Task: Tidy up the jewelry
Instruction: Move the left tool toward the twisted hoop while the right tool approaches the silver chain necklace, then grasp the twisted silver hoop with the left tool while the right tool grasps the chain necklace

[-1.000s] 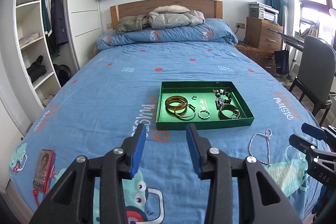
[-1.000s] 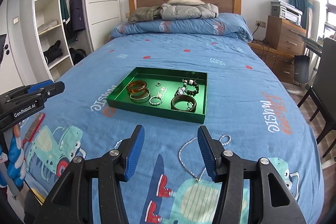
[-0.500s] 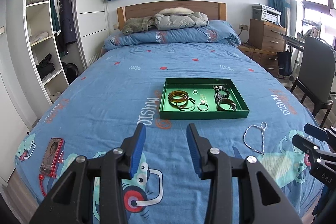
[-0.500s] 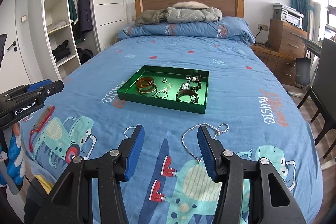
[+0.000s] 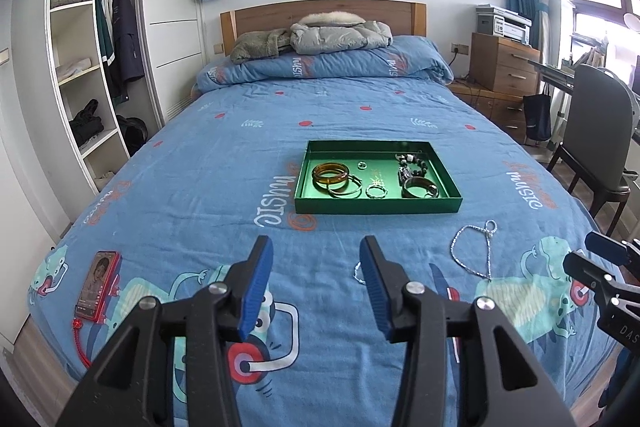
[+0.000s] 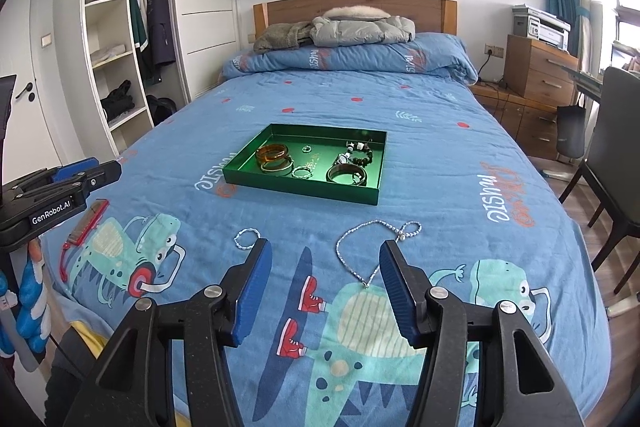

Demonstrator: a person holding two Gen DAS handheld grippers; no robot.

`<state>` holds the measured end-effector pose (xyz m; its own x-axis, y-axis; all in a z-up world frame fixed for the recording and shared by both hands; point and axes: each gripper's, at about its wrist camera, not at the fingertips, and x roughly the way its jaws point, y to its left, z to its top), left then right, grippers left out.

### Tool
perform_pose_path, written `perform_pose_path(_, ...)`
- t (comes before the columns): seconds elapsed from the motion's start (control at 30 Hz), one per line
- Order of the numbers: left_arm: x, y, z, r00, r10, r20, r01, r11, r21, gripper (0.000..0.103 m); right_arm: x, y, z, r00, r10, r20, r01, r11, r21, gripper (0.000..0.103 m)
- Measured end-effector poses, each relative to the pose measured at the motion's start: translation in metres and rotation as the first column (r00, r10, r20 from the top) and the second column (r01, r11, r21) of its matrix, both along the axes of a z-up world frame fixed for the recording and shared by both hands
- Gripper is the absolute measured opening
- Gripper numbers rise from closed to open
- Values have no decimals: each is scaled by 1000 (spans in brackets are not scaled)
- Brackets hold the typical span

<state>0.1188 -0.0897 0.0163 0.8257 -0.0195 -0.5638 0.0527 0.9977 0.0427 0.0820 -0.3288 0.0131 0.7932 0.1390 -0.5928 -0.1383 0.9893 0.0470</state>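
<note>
A green tray (image 5: 378,206) (image 6: 296,187) lies on the blue bedspread and holds several bangles, rings and a bead bracelet. A silver chain necklace (image 5: 472,251) (image 6: 362,247) lies loose on the bedspread in front of the tray. A small silver bracelet (image 6: 245,239) (image 5: 357,273) lies loose to its left. My left gripper (image 5: 316,267) is open and empty above the bed's front part. My right gripper (image 6: 325,269) is open and empty, just short of the necklace.
A red phone (image 5: 98,283) (image 6: 86,223) lies on the bed's front left. A grey chair (image 5: 596,155) and wooden drawers (image 5: 506,65) stand to the right. White shelves (image 5: 86,75) stand on the left. Jackets lie at the headboard (image 5: 320,15).
Both grippers have pulled back from the tray toward the foot of the bed. The tray looks farther off, and the small bracelet has come into view.
</note>
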Motion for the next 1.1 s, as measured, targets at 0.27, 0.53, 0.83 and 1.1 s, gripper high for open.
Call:
perform_pose_path(0.27, 2, -2, -9, 1000, -11, -25, 11, 1000, -27, 46, -5, -15, -5, 1000, -9, -8, 9, 1000, 6, 56)
perform_pose_path(0.53, 21, 10, -34, 996, -27, -82, 24, 999, -36, 46, 7, -34, -29, 998, -26, -50, 27, 999, 31, 56)
perform_pose_path(0.83, 59, -7, -98, 968, -140, -210, 128, 989, -70, 46, 47, -37, -75, 990, -16, -140, 24, 998, 51, 59)
perform_pose_path(1.1, 97, -29, -140, 938, -207, -279, 194, 978, -75, 46, 92, -40, -120, 976, -16, -218, 30, 998, 59, 73)
